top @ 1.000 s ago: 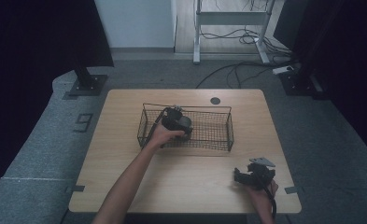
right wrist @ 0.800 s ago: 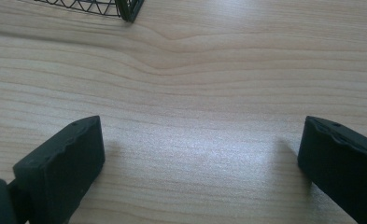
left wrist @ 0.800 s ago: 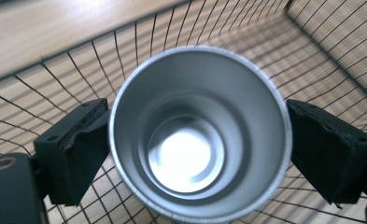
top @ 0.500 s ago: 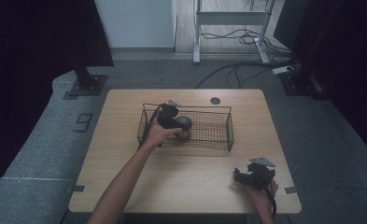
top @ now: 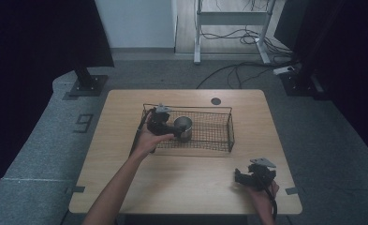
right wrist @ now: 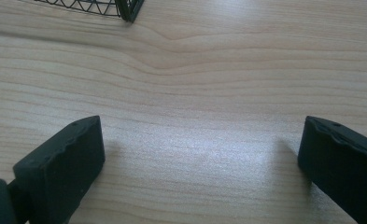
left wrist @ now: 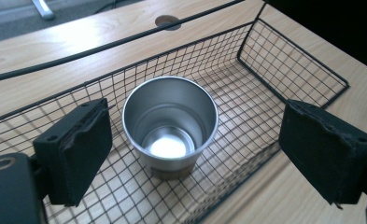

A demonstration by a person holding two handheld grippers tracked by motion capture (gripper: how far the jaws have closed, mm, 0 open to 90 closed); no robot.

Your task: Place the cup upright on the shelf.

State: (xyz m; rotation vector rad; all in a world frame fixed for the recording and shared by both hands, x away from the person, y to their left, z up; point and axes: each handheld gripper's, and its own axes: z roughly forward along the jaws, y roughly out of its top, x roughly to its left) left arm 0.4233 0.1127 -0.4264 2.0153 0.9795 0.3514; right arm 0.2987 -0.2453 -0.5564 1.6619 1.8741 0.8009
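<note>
Left gripper (top: 171, 127) hovers at the basket's (top: 230, 133) left end, jaws just narrowed but clear of the upright cup (left wrist: 170, 122); its gripper view shows the cup empty; right gripper (right wrist: 200, 161) wide open, holding nothing

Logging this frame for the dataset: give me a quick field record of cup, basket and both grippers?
cup: steel cup, upright, empty, inside the basket near its left end
basket: black wire basket on the wooden table
left gripper: left gripper open, jaws either side of the cup, clear of it, after some jaw movement
right gripper: right gripper open, nothing between jaws, low over the table's near right corner
</note>
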